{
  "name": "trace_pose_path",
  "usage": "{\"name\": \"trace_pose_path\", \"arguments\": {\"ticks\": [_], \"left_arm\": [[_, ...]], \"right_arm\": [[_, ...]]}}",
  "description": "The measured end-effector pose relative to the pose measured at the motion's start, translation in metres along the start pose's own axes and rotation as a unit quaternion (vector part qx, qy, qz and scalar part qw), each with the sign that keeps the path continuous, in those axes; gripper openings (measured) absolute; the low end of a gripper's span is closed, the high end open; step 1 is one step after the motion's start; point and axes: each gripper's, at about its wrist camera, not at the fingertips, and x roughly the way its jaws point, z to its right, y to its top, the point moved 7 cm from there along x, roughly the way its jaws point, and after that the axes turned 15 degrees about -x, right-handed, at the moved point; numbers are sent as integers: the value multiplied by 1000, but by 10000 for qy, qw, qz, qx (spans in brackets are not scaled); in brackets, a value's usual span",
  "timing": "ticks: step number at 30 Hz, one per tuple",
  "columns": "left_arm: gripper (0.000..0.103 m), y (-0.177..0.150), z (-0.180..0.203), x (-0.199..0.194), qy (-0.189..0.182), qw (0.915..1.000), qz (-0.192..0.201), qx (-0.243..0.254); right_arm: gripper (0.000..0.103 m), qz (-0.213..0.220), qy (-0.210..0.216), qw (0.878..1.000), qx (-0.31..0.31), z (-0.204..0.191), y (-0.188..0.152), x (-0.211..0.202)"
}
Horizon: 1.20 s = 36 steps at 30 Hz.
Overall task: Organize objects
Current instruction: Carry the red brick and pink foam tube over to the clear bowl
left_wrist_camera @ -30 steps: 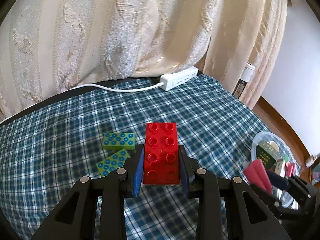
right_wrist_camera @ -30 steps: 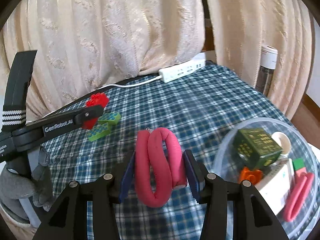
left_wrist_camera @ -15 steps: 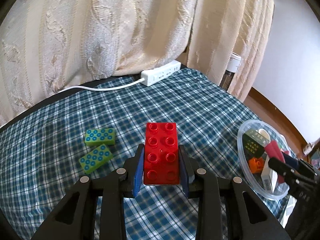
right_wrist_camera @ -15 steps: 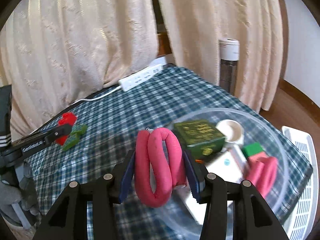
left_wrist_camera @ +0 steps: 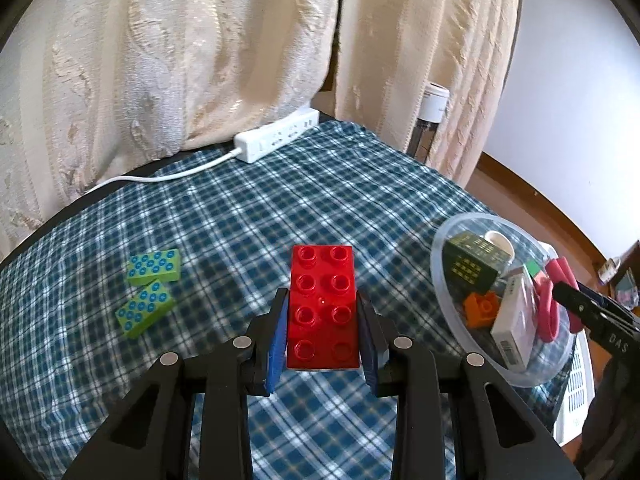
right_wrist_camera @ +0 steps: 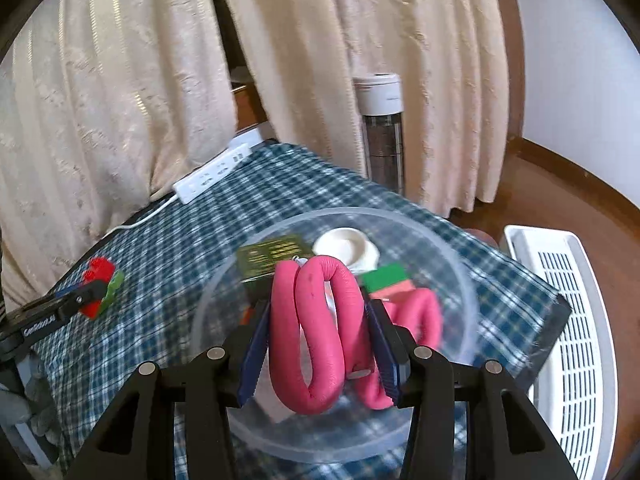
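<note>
My right gripper (right_wrist_camera: 318,340) clamps a pink roll (right_wrist_camera: 320,332) over the part-filled clear bowl (right_wrist_camera: 472,300); left gripper (left_wrist_camera: 323,334) pinches a red brick (left_wrist_camera: 322,304); two green bricks (left_wrist_camera: 149,290) remain outside it.

Count of items on the checked tablecloth (left_wrist_camera: 248,216): one red eight-stud building block (left_wrist_camera: 322,312); two green blocks with blue studs (left_wrist_camera: 154,266) (left_wrist_camera: 145,308) near its left edge; one white power strip (left_wrist_camera: 277,140) at its far edge; one clear plastic bowl (right_wrist_camera: 460,276) at its right edge. In the bowl: one dark green box (right_wrist_camera: 274,258), one orange block (left_wrist_camera: 482,308), one white cup (right_wrist_camera: 346,248). Pink padded loops: two (right_wrist_camera: 320,332) (right_wrist_camera: 420,312).
</note>
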Motion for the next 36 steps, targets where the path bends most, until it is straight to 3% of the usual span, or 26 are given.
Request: {"name": "trace_pose_path", "arguments": {"ticks": [24, 36], "left_arm": [[33, -19, 71, 14, -237, 9984, -360, 364], [33, -30, 103, 19, -430, 9960, -525, 590]], "right_arm": [[54, 19, 427, 9990, 89, 12, -20, 10], [57, 261, 595, 9978, 116, 21, -17, -2]]}}
